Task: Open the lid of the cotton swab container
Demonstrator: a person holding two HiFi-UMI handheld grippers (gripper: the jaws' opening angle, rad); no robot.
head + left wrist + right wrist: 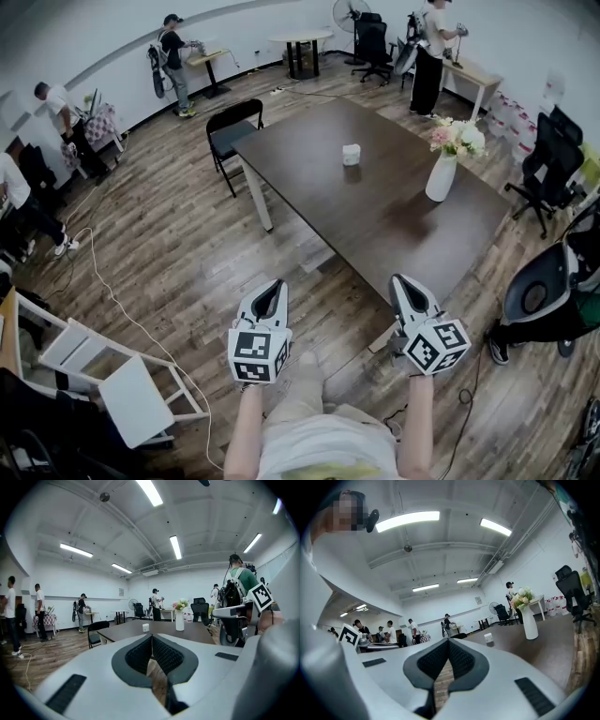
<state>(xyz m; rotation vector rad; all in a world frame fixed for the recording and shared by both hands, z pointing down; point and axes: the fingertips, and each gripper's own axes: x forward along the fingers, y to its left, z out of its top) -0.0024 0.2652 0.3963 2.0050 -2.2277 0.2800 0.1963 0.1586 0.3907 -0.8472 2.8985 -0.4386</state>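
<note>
Left gripper [271, 298] and right gripper [406, 292] held side by side short of the dark table [394, 220] — jaws pressed together, empty, cotton swab container [352, 155] set mid-table, well apart, white vase [441, 176] nearby.

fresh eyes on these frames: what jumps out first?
Two grippers with marker cubes fill the bottom of the head view, the left gripper and right gripper both shut and empty, held short of the big dark table. On it stand a small white container toward its far side and a white vase of flowers near the right edge.
</note>
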